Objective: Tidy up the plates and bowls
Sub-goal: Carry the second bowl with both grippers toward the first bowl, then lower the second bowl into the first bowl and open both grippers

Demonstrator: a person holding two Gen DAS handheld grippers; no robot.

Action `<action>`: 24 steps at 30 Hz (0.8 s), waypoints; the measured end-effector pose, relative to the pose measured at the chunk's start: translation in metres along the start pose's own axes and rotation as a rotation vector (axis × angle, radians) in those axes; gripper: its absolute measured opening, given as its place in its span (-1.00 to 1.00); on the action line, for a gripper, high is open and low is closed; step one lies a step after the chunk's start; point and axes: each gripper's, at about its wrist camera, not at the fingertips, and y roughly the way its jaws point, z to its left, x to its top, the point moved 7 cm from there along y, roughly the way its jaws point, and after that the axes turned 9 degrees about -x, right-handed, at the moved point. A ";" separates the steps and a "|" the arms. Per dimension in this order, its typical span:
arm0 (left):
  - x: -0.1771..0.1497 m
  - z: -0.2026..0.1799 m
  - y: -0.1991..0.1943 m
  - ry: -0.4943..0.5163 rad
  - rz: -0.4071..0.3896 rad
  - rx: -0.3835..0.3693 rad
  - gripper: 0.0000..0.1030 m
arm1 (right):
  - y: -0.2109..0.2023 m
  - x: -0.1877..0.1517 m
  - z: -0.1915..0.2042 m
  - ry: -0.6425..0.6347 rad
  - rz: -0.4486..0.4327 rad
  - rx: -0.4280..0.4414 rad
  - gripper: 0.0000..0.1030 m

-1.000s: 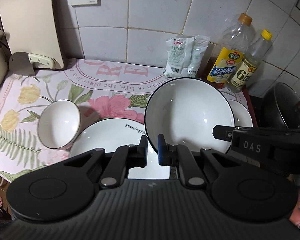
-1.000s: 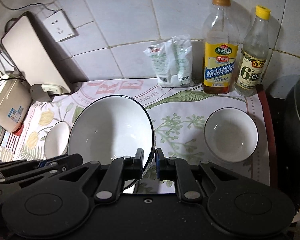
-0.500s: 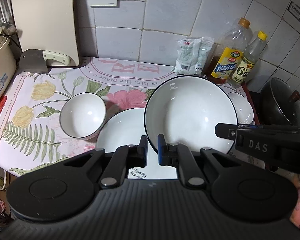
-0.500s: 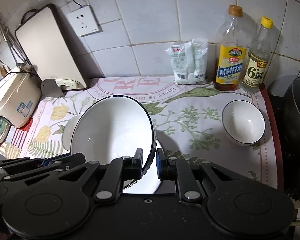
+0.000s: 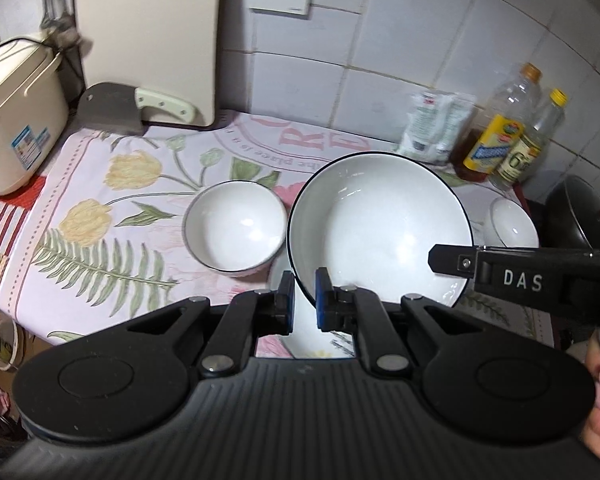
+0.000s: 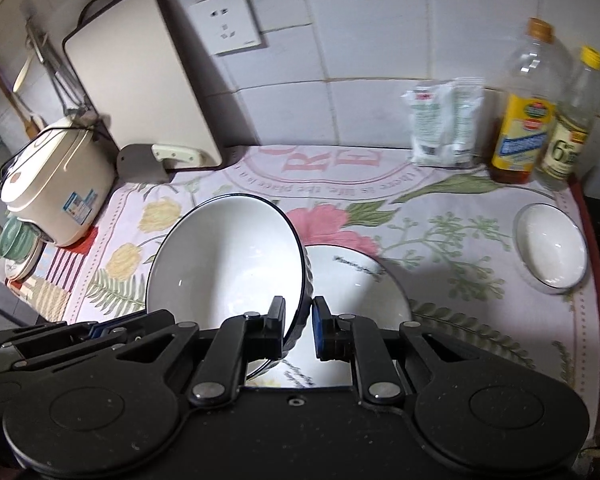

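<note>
At the bottom of the left wrist view, the left claw [image 5: 301,298] is clenched on the near rim of the large bowl [image 5: 380,228], the rim passing between its blue-padded fingers. In the right wrist view the right claw [image 6: 299,328] grips the same large bowl [image 6: 224,260] on its right-hand rim, so both claws carry it, tilted, above the worktop [image 6: 480,280]. Directly below and right of the bowl in that view lies a flat white plate [image 6: 356,284] with dark lettering near its rim. Left of the large bowl in the left view, a small bowl [image 5: 234,226] sits on the floral cloth [image 5: 100,208]. A second small bowl [image 6: 550,248] rests at the right edge. Farther back, against the tiled wall, stand two bottles [image 6: 524,120], a white packet [image 6: 444,124], a cutting board [image 6: 140,84] and a rice cooker [image 6: 56,188] at the left.
</note>
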 end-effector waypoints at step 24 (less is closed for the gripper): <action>0.017 0.129 0.076 -0.191 0.061 0.033 -0.83 | 0.122 0.048 0.093 -0.126 0.112 0.040 -0.67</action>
